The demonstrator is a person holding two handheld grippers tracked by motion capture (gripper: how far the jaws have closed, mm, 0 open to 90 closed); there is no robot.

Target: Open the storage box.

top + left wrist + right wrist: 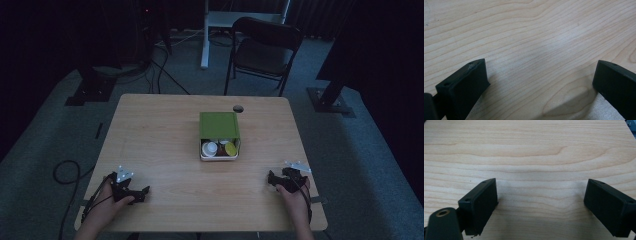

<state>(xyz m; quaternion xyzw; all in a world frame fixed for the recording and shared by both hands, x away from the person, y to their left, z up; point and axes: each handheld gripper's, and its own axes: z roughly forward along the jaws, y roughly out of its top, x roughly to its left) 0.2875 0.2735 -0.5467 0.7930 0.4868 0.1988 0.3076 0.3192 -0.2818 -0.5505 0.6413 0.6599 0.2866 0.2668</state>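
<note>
Pale wood grain covers the worktop [165,150], a squarish slab that stands on a grey carpeted floor [360,160] in a dim room with dark walls or drapes behind it. Beyond the far edge stands a black folding chair [265,50], just beside the white leg of another piece of furniture [205,35], and black cables [165,70] trail across the carpet at the far left. A small dark round hole [238,108] sits in the worktop near its far edge. Close to the middle, slightly right, rests a green box [219,125] with its lid raised, and its open white compartment holds a few small round containers [210,148], white and yellow-green, too small to tell apart further. Nothing lies between the box and either hand. At the near left corner the person's left hand [107,207] holds the left gripper [142,192] low over the wood, well apart from the box; in the left gripper view its jaws stand wide and empty over bare grain. At the near right the right hand [295,197] holds the right gripper [272,179], likewise released, its jaws spread apart with only bare worktop between them in the right gripper view.
</note>
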